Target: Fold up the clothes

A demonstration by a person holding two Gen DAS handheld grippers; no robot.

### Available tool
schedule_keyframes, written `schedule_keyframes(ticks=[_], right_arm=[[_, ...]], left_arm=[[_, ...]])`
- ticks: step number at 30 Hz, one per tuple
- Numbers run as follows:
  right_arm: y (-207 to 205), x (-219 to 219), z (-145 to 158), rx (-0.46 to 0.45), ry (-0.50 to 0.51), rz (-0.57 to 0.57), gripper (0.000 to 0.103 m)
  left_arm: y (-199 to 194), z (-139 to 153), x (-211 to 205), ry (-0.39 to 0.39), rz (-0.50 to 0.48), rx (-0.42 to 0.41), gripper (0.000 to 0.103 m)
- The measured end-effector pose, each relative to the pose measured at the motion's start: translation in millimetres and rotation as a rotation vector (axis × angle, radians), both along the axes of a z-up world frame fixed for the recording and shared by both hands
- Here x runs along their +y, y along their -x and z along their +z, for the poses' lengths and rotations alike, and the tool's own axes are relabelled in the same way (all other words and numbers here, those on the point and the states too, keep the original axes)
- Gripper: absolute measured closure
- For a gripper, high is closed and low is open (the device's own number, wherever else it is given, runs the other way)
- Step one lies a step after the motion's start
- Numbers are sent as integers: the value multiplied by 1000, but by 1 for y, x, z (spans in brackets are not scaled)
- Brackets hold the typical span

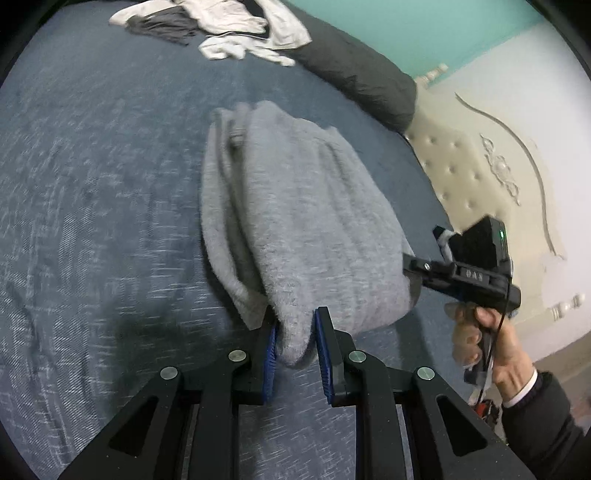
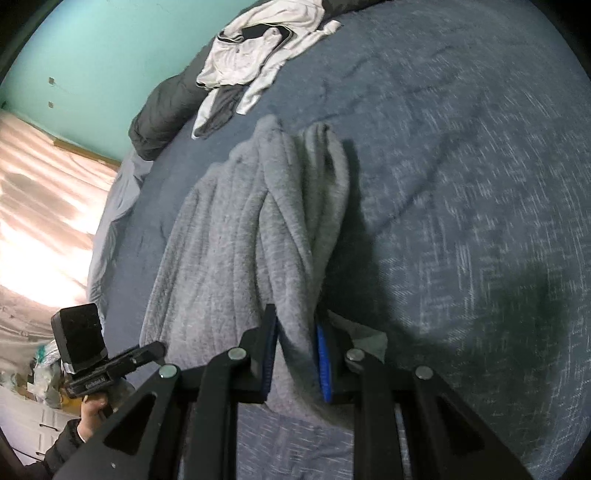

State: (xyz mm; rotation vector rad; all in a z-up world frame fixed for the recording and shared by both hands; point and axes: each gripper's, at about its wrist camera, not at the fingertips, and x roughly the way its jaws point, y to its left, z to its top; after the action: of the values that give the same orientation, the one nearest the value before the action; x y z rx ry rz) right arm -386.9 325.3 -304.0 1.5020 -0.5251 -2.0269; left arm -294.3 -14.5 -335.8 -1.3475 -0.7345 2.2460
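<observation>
A grey knit garment [image 1: 291,206] hangs bunched in long folds above the blue bed cover [image 1: 92,184]. My left gripper [image 1: 293,325] is shut on its near edge, a thick fold of cloth squeezed between the blue pads [image 1: 271,341]. In the right wrist view the same grey garment [image 2: 236,229] trails away toward the bed, and my right gripper [image 2: 295,328] is shut on another part of its edge. The right gripper's body also shows at the right of the left wrist view, its tip buried in the cloth. The far end of the garment rests on the bed.
A heap of white and dark clothes [image 1: 221,26] lies at the far side of the bed beside a dark grey bolster [image 1: 362,74]. A cream tufted headboard [image 1: 480,173] borders the bed on the right. A person's hand [image 1: 484,339] grips the right tool's handle.
</observation>
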Motion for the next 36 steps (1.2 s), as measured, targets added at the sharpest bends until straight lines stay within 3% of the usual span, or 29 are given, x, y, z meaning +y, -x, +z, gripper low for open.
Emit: schedule_keyframes(ticks=[2,3,5,9,14,18,23,28,33,36], right_arm=[[-1,2,-3,-16,9,-4,79],[0,4,-2,-16,7,-8,77],[1,7,2,-5,1,-15,66],[2,10,16,28,48,-12,47],[-3,-13,19,108,-118,53,47],[0,-11,-2,62,-156,27,47],[3,3,-17,4,-102,-12,47],[3,8,-4,38,-83,-27,47],[9,19,0,-5,58,-52,45],[4,7,-3,-13,-31,6,43]], left_arm=[[3,4,-11,-3,27,6,72],[6,6,-16,-5,40,10,59],[15,10,-24,-14,56,14,44],[34,18,-22,15,42,29,44],[52,8,-5,77,2,21,44],[53,-14,-5,98,9,-28,45],[54,-32,-8,102,1,-63,44],[57,-26,-12,81,14,-53,44],[66,-19,-7,57,1,-44,35],[70,-19,1,64,-18,-46,32]])
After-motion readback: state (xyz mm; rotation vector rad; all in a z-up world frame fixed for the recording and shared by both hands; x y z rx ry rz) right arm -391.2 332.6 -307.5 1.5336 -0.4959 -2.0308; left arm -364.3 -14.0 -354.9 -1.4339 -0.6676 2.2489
